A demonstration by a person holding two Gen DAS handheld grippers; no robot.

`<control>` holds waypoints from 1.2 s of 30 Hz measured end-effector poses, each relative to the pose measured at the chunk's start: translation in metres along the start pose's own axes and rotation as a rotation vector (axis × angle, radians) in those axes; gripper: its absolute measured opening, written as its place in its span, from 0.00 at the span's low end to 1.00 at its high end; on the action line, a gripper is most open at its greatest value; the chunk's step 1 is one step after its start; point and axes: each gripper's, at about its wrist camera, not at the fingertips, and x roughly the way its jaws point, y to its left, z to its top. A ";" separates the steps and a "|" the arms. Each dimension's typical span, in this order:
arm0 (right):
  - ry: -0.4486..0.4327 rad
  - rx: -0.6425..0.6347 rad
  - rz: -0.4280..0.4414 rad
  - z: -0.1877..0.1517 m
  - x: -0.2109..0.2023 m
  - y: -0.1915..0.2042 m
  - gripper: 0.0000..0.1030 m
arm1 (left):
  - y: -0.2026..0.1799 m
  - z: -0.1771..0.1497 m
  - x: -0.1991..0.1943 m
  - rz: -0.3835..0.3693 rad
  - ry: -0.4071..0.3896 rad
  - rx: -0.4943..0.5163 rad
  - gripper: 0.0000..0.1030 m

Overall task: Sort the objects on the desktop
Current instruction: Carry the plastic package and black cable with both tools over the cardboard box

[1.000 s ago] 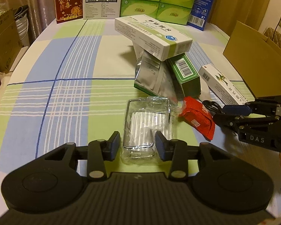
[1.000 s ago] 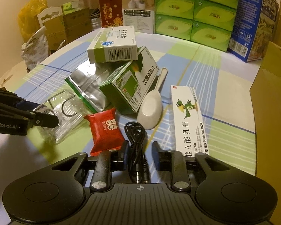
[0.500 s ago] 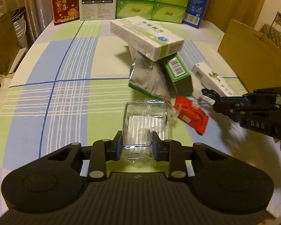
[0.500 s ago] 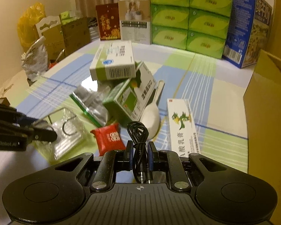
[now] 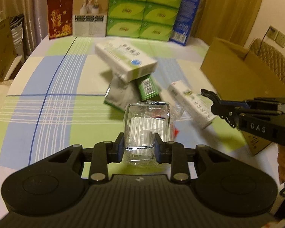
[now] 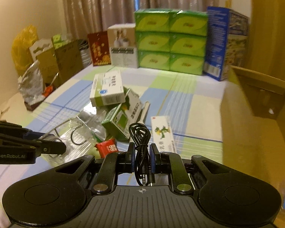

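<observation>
Two grips: left gripper (image 5: 138, 149) pinches clear packet (image 5: 147, 121); right gripper (image 6: 141, 156) pinches black cable (image 6: 140, 142).

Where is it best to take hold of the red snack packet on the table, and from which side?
Grip the red packet across its flat body, coming from above. It lies flat on the tablecloth, so no edge stands up. The green box and clear plastic bag crowd its far and left sides.

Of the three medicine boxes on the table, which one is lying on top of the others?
The white box with the green stripe; it rests on the green box.
</observation>
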 end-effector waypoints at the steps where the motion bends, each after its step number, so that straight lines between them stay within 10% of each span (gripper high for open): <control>1: -0.008 0.018 -0.007 -0.001 -0.008 -0.002 0.12 | -0.004 0.001 -0.004 -0.006 -0.008 0.002 0.25; 19: -0.155 0.100 -0.200 0.009 -0.158 -0.084 0.12 | -0.139 0.020 -0.065 -0.129 -0.140 0.013 0.25; 36: -0.124 0.221 -0.276 -0.008 -0.160 -0.188 0.12 | -0.258 0.061 -0.024 -0.197 -0.111 0.160 0.25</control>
